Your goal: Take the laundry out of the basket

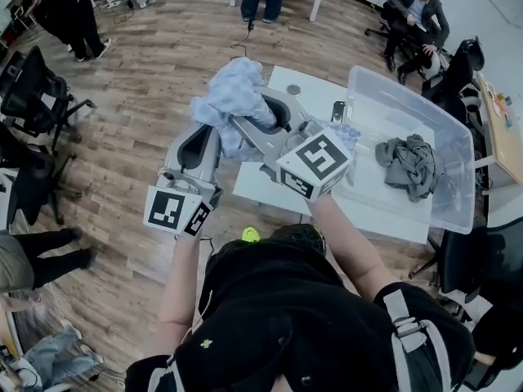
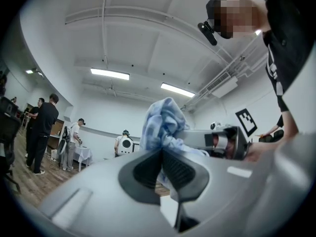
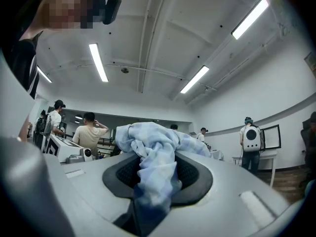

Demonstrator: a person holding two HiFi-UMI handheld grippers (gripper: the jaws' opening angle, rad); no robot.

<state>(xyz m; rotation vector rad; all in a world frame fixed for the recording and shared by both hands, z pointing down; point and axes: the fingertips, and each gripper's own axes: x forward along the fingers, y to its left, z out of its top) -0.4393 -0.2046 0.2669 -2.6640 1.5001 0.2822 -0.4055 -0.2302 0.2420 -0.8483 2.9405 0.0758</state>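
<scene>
Currently both grippers are raised above the near edge of the white desk [image 1: 260, 188], and between them they hold one light blue checked garment [image 1: 236, 94] up in the air. The left gripper [image 2: 162, 154] has its jaws pressed together, with a thin fold of the garment caught at their tips; the rest of the fabric bunches up above and beyond them. The right gripper [image 3: 157, 168] has its jaws slightly apart and clamped on a thicker twist of the same garment, which fills the gap between the dark ribbed pads and spills over the top.

In the head view the two grippers point away from the person and converge, with the left gripper's tip just beside the right one. The garment hangs as a crumpled bundle over both tips, clear of the desk.

To the right, on the desk, sits the basket [image 1: 409, 98], a clear plastic bin. A crumpled grey garment [image 1: 409, 165] lies inside it on the bottom, well apart from the blue one.

Around the desk is a wooden floor [image 1: 147, 72]. A dark office chair [image 1: 33, 88] stands at the left, and a seated person [image 1: 413, 15] is beyond the basket.
</scene>
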